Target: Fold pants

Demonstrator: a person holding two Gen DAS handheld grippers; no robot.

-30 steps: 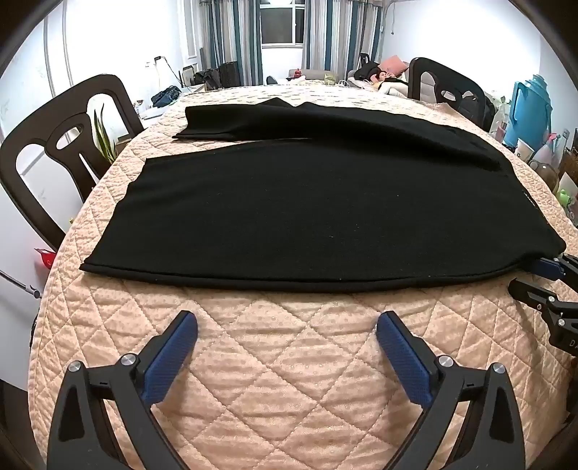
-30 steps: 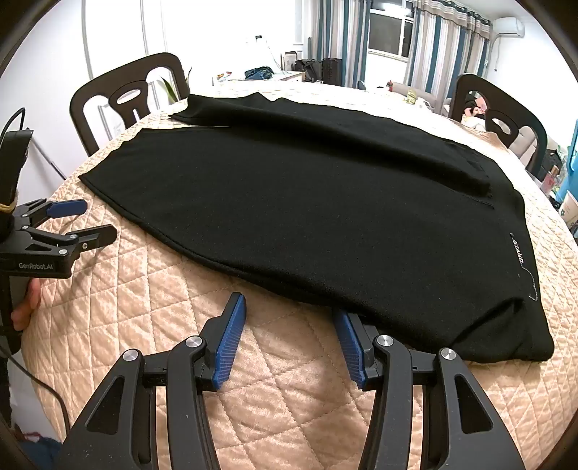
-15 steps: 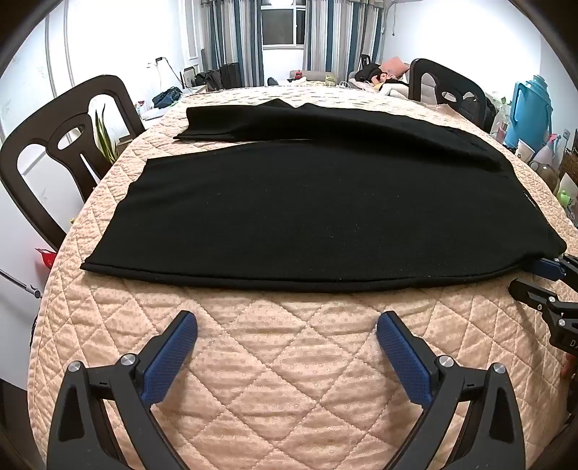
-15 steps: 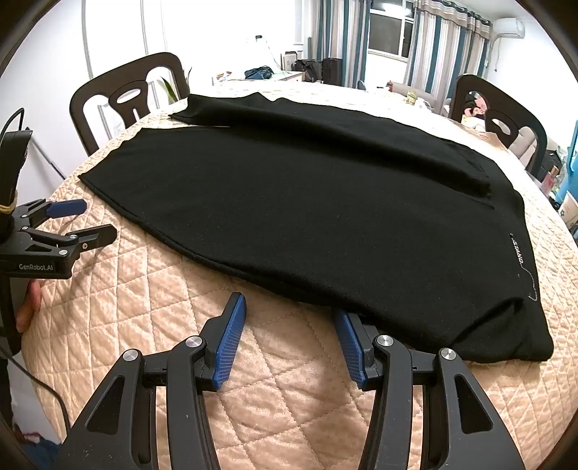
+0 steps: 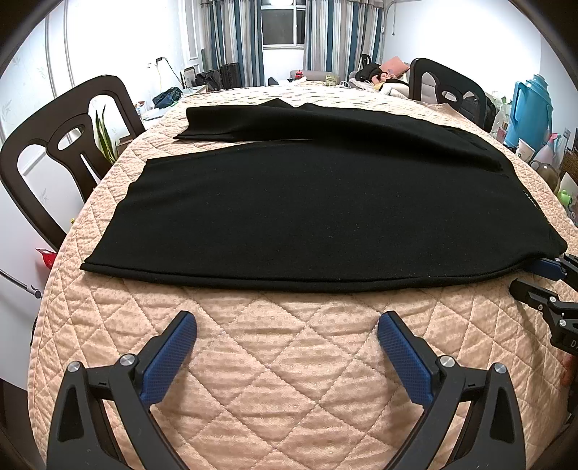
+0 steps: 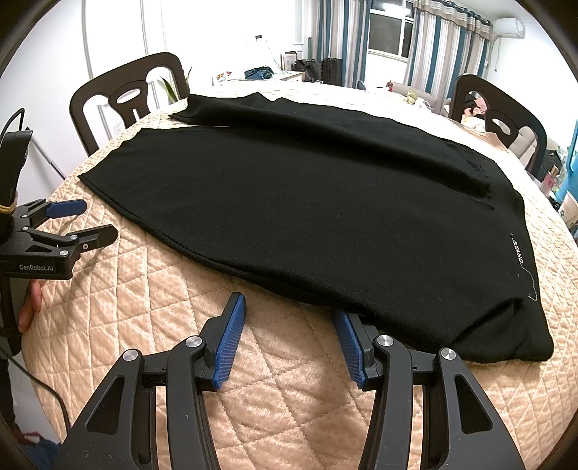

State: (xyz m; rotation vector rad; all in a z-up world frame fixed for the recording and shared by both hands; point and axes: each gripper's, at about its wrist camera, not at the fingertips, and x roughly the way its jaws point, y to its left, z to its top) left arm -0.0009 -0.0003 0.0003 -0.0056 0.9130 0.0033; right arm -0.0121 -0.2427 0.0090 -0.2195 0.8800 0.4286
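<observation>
- A lived-in home, a dining and living room in one.
- A table (image 5: 289, 361) under a peach quilted cover, with dark wooden chairs (image 5: 65, 152) around it.
- Striped curtains (image 5: 231, 36) frame a window (image 5: 283, 21).
- An air conditioner (image 6: 508, 27) hangs on the wall.
- A blue jug (image 5: 531, 108) stands among bottles.

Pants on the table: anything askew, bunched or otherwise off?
Mostly flat. The black pants lie spread on the quilted cover, legs splayed apart at the hems. The near waist corner looks slightly bunched, beside the open right gripper. Nothing spilled or damaged.
</observation>
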